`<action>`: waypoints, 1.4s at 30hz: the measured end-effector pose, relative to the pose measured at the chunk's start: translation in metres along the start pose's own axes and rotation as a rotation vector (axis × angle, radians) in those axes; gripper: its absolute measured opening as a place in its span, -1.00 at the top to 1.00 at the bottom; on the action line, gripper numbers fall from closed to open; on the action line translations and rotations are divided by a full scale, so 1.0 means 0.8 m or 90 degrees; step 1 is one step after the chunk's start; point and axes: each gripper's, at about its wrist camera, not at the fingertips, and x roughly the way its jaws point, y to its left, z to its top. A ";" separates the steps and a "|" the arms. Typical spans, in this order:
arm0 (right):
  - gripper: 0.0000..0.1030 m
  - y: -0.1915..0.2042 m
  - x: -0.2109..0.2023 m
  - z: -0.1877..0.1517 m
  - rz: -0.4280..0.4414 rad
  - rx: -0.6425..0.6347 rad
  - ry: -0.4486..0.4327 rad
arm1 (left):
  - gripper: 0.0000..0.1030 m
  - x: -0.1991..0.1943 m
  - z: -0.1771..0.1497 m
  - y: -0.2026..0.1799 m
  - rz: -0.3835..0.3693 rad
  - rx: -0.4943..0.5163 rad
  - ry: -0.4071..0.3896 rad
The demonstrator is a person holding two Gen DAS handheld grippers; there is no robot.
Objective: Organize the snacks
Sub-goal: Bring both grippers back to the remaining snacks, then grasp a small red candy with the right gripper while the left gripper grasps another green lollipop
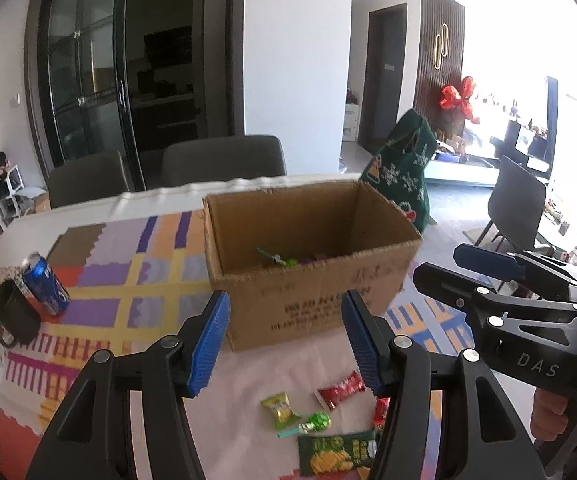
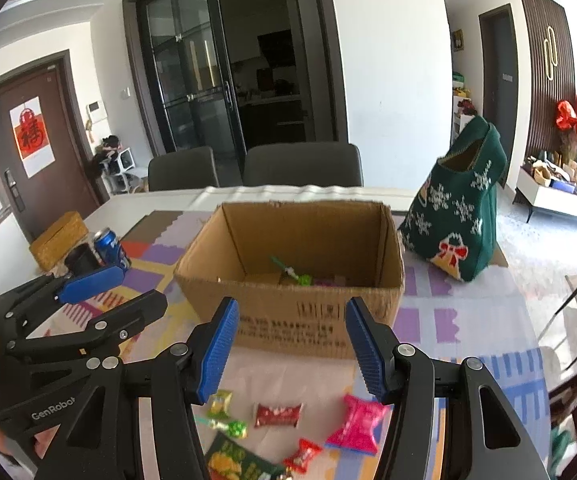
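Observation:
An open cardboard box [image 1: 312, 240] [image 2: 288, 304] stands on the patterned tablecloth, with a green lollipop [image 2: 288, 272] and a few other snacks at its bottom. In front of it lie loose snacks: a yellow-green candy [image 1: 278, 410] [image 2: 220, 402], a red packet [image 1: 340, 390] [image 2: 278, 414], a pink packet [image 2: 356, 424], a small red candy [image 2: 302, 454], a green lollipop [image 1: 316, 422] and a green chip bag [image 1: 336, 454]. My left gripper [image 1: 286, 344] [image 2: 143, 287] hangs open above them with nothing between its fingers. My right gripper [image 2: 292, 350] [image 1: 438, 263] is beside it, also open and holding nothing.
A blue can [image 1: 44, 288] and a black mug [image 1: 12, 314] stand at the table's left, by a yellow woven box [image 2: 58, 240]. A green knitted bag [image 2: 456, 216] sits right of the carton. Two grey chairs [image 2: 300, 164] are behind the table.

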 end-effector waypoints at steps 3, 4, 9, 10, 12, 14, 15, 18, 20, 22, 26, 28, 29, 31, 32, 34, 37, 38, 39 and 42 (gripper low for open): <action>-0.10 0.000 -0.002 -0.014 0.001 0.005 0.014 | -0.11 0.001 -0.014 -0.004 -0.013 0.000 0.017; -0.10 0.000 -0.003 -0.019 0.001 0.007 0.018 | -0.11 0.002 -0.019 -0.006 -0.016 0.002 0.023; -0.10 0.000 -0.003 -0.042 0.000 0.014 0.042 | -0.11 0.007 -0.043 -0.010 -0.027 -0.002 0.048; -0.10 -0.001 -0.003 -0.047 -0.001 0.015 0.045 | -0.11 0.008 -0.049 -0.011 -0.027 -0.006 0.054; -0.10 -0.002 -0.002 -0.056 -0.005 0.019 0.054 | -0.11 0.009 -0.057 -0.011 -0.027 -0.013 0.060; -0.10 -0.003 0.000 -0.065 -0.006 0.023 0.064 | -0.11 0.010 -0.067 -0.012 -0.029 -0.021 0.070; -0.10 -0.003 0.000 -0.069 -0.007 0.024 0.069 | -0.11 0.011 -0.071 -0.012 -0.030 -0.023 0.075; -0.10 -0.003 0.002 -0.082 -0.009 0.025 0.085 | -0.11 0.015 -0.088 -0.012 -0.031 -0.032 0.094; -0.10 -0.002 0.005 -0.090 -0.007 0.026 0.096 | -0.11 0.017 -0.099 -0.010 -0.034 -0.041 0.107; -0.10 -0.001 0.007 -0.099 -0.007 0.026 0.107 | -0.11 0.018 -0.110 -0.008 -0.037 -0.052 0.117; -0.10 -0.002 0.014 -0.115 -0.006 0.032 0.132 | -0.11 0.021 -0.127 -0.003 -0.035 -0.065 0.138; -0.10 -0.001 0.016 -0.122 -0.006 0.032 0.142 | -0.11 0.024 -0.135 -0.002 -0.039 -0.071 0.151; -0.10 0.000 0.019 -0.126 -0.005 0.032 0.148 | -0.11 0.025 -0.139 -0.003 -0.040 -0.072 0.156; -0.10 0.001 0.023 -0.134 -0.002 0.035 0.161 | -0.11 0.029 -0.146 -0.003 -0.043 -0.075 0.168; -0.10 0.002 0.024 -0.137 0.000 0.035 0.167 | -0.11 0.032 -0.148 -0.003 -0.045 -0.078 0.172; -0.10 0.001 0.029 -0.144 0.001 0.041 0.178 | -0.11 0.038 -0.154 -0.002 -0.049 -0.083 0.180; -0.10 0.000 0.036 -0.153 -0.001 0.049 0.193 | -0.10 0.049 -0.161 0.000 -0.055 -0.089 0.191; -0.10 -0.002 0.039 -0.155 -0.002 0.052 0.198 | -0.10 0.053 -0.163 0.001 -0.057 -0.093 0.195; -0.10 -0.003 0.042 -0.158 -0.004 0.055 0.202 | -0.10 0.057 -0.165 0.002 -0.060 -0.095 0.196; -0.10 -0.007 0.051 -0.163 -0.010 0.063 0.215 | -0.08 0.068 -0.171 0.006 -0.071 -0.107 0.194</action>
